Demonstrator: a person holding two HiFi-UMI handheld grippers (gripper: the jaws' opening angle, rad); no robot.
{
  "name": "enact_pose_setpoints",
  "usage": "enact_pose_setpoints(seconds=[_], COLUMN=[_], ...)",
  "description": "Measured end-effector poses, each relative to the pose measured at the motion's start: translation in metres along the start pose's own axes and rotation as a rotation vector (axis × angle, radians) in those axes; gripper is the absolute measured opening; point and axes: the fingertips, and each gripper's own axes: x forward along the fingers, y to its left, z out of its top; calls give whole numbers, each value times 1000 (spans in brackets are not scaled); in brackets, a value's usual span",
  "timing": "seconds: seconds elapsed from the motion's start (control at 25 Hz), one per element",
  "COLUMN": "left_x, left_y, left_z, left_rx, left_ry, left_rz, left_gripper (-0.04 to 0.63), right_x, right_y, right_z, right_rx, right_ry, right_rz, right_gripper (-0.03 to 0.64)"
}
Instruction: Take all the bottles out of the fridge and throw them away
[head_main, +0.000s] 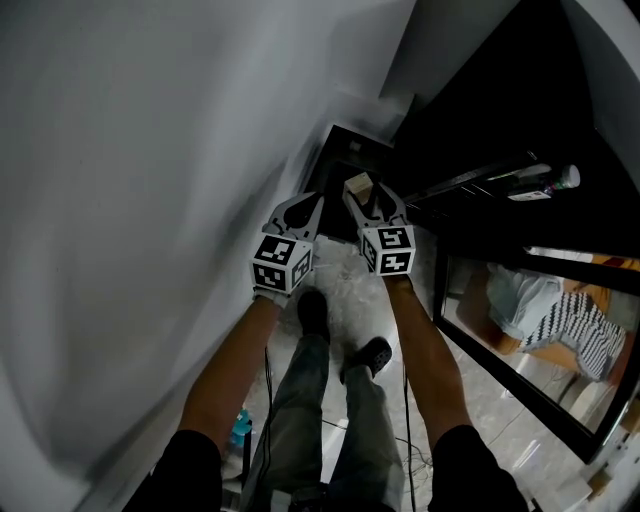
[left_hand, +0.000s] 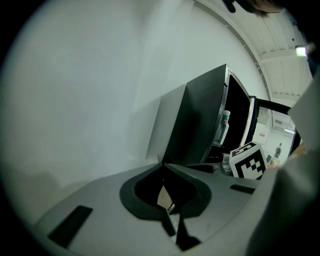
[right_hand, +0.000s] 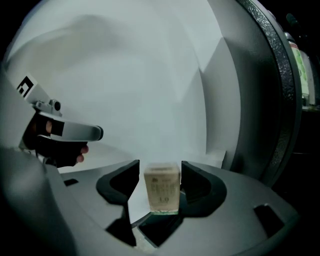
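Note:
My right gripper (head_main: 368, 195) (right_hand: 160, 176) is shut on a small square bottle with a beige label (right_hand: 161, 192) (head_main: 358, 185), held in the air in front of the white wall. Beside it on the left, my left gripper (head_main: 305, 205) (left_hand: 163, 169) has its jaws shut, tips touching, with nothing between them. The black fridge (left_hand: 197, 125) (head_main: 500, 120) stands open to the right. One bottle (left_hand: 223, 127) stands in its door rack, and another bottle (head_main: 545, 185) lies on a shelf. In the right gripper view a greenish bottle (right_hand: 296, 65) shows past the fridge's edge (right_hand: 277, 100).
A white wall (head_main: 150, 200) runs close along the left. The fridge's glass door (head_main: 540, 320) hangs open at the right. My legs and dark shoes (head_main: 345, 340) stand on a pale marbled floor (head_main: 345, 290), with cables and a small blue object (head_main: 240, 425) near them.

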Motion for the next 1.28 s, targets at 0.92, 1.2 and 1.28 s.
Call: enact_pose_setpoints(seconds=[0.92, 1.2, 1.28], left_x=[-80, -121, -134], left_y=[-135, -232, -260], left_z=[36, 98, 115], left_rx=[32, 86, 106], left_ry=[-38, -97, -112], left_rz=[-3, -49, -64], left_gripper=[2, 2, 2], right_x=[-209, -327, -361], right_y=[20, 20, 19], right_z=[26, 63, 78], right_rx=[11, 33, 21], right_ry=[-42, -50, -65], right_rz=[-26, -27, -42], right_gripper=[8, 8, 8])
